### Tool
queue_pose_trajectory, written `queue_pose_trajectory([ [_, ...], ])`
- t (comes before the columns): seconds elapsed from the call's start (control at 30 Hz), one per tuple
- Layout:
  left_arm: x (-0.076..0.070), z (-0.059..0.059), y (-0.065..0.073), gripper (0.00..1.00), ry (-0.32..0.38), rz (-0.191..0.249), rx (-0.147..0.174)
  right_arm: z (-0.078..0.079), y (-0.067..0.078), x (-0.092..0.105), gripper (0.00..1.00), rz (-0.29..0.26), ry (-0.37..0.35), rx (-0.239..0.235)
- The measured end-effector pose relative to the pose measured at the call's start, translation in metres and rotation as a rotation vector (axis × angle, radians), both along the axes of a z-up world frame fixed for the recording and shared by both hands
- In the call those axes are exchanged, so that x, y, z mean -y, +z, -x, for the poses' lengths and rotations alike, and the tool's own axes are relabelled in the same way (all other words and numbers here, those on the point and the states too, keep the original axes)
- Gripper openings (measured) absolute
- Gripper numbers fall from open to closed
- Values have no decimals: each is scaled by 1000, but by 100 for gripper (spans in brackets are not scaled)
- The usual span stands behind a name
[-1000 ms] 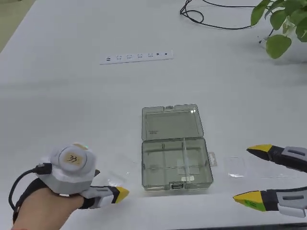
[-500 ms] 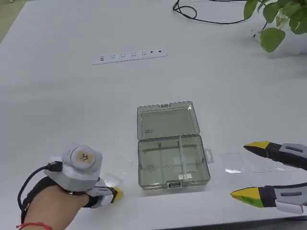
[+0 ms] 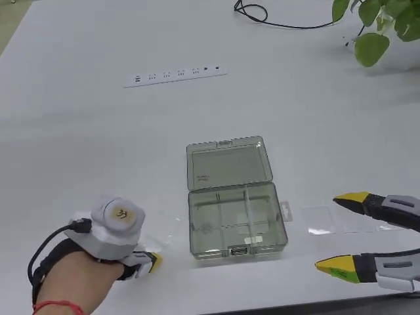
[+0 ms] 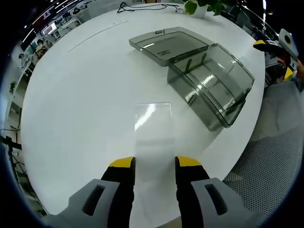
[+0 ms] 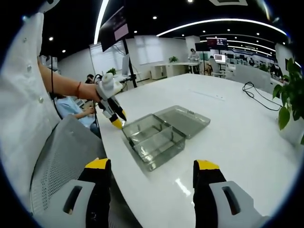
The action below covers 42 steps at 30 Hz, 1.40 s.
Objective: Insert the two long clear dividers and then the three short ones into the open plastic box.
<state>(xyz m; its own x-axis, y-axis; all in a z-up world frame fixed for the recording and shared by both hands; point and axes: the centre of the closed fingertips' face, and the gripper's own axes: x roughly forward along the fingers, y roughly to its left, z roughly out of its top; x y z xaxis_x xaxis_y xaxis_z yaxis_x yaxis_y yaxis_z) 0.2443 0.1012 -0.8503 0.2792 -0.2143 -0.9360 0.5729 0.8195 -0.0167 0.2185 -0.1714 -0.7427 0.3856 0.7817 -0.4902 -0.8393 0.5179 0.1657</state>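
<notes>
The open clear plastic box (image 3: 236, 220) sits mid-table with its lid (image 3: 228, 164) laid flat behind it; thin upright clear walls show inside (image 4: 209, 78). A long clear divider (image 4: 153, 126) lies flat on the table left of the box. My left gripper (image 4: 155, 162) has its jaws narrowed onto the edges of the divider's near end; the head view shows this gripper (image 3: 151, 261) at the lower left. Short clear dividers (image 3: 319, 220) lie right of the box. There my right gripper (image 3: 330, 232) hangs open, holding nothing. The box (image 5: 154, 137) lies ahead of it (image 5: 152, 165).
A white power strip (image 3: 176, 75) lies at the back, with a black cable (image 3: 262, 16) and a leafy plant (image 3: 377, 26) at the far right. The table's near edge runs just below both grippers. A mesh chair (image 5: 61, 161) stands by that edge.
The head camera has drifted. My left gripper has drawn a little left and back toward me at the divider's end. The right gripper and the box have held still.
</notes>
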Motion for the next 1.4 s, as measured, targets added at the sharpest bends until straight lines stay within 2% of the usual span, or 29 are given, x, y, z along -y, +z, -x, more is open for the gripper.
queue_pose_trajectory([
  [0.1,0,0,0,32,5,0,-9,1,-1,0,71,3,1,-2],
  [0.4,0,1,2,31,40,47,-47,2,-3,2,71,11,-6,0],
  [0.53,3,3,4,30,101,108,-65,2,-3,2,71,13,-9,-1],
  [0.6,1,2,3,30,102,122,-59,3,-3,2,71,13,-9,-3],
  [0.63,3,4,4,30,130,146,-67,3,-3,2,71,15,-7,-1],
  [0.77,6,4,9,30,173,207,-62,4,-2,-1,71,16,-6,-2],
  [0.93,10,2,23,30,227,295,-39,4,2,-6,71,16,2,-1],
  [1.0,15,3,34,30,246,333,-24,2,4,-9,71,15,2,0],
  [1.07,14,-1,38,30,258,363,-7,2,8,-13,71,10,6,4],
  [1.27,25,-3,66,30,275,468,41,-1,19,-28,71,-1,20,13],
  [1.4,34,-4,82,30,279,519,71,-3,27,-39,70,-18,20,16],
])
